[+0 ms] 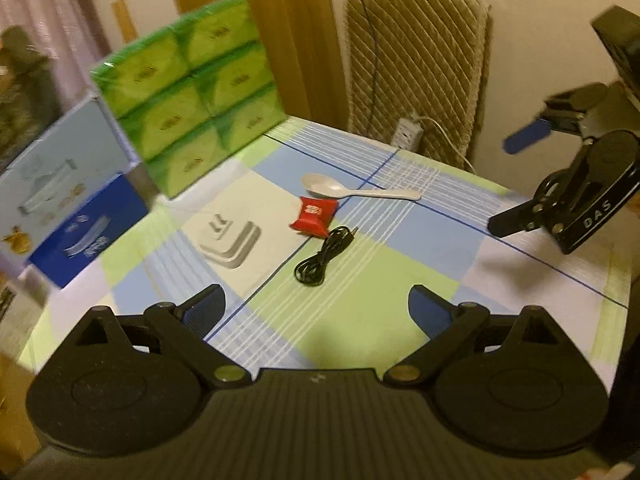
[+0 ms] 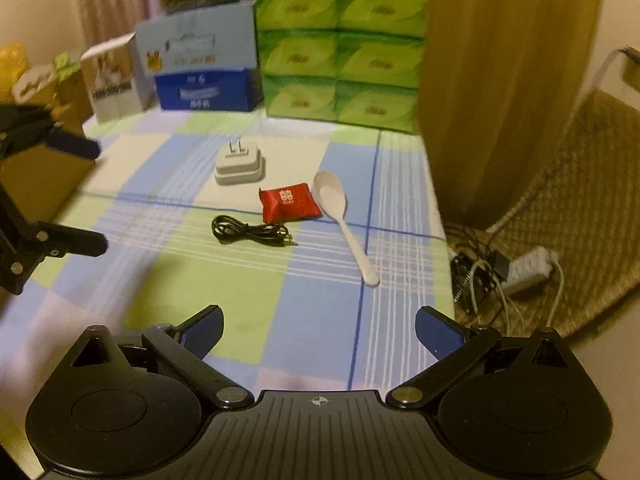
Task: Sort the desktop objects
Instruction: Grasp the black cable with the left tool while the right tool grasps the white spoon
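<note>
1. Left wrist view: the left gripper (image 1: 316,312) hangs spread and empty over the checked tablecloth (image 1: 372,316). Ahead lie a white charger (image 1: 232,245), a coiled black cable (image 1: 322,258), a red packet (image 1: 314,216) and a white spoon (image 1: 352,190); packet and spoon touch. The right gripper (image 1: 504,184) hovers at the right, fingers apart.

2. Right wrist view: the right gripper (image 2: 320,330) is spread, holding nothing. The green tissue pack (image 2: 340,54) stands behind the 4 items.

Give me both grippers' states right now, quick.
Left gripper: open, holding nothing.
Right gripper: open, holding nothing.
</note>
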### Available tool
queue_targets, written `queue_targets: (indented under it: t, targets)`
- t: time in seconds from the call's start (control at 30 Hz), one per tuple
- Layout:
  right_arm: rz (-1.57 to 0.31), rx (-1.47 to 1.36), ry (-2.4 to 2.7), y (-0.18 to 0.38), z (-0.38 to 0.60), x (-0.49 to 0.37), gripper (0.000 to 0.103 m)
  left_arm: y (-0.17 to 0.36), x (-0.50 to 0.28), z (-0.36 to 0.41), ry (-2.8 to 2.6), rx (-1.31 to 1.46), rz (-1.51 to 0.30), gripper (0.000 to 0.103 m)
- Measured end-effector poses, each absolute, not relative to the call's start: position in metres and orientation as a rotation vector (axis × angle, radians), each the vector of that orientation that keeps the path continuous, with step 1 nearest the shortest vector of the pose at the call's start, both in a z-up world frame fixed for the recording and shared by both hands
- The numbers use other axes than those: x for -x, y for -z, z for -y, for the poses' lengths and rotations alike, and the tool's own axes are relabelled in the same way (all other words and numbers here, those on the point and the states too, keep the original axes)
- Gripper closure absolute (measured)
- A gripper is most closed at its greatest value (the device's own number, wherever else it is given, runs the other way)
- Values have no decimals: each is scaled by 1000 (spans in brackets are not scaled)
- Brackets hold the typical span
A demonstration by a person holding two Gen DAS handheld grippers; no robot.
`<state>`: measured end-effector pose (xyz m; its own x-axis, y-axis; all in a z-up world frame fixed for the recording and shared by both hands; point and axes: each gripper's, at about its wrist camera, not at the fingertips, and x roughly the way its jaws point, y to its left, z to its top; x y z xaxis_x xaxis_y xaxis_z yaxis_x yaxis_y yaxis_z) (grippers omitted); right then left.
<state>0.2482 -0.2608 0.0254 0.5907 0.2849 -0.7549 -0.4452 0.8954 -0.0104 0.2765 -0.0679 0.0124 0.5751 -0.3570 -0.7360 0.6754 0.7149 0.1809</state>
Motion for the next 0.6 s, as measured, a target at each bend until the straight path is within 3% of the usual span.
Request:
queue_targets:
  t: [0.03,0.13,0.3,0.43,0.6]
  targets:
    - [-844,220,-444,-21,260,-256,17,-8,-285,71,642,-482,-755,11]
    - [-868,284,-487,-7,256,-278,33,6,-310,79,660,-465,-809,18]
    - [-878,329,-506,14,258,-313,42,30,-338,93,696,-498,-818,24]
    - [-895,327,-510,26,259,-336,59,48,-353,104,711,-527,-813,26]
    - [-895,348,-531,36,253,-354,61,66,-371,113,731,-503,-835,30]
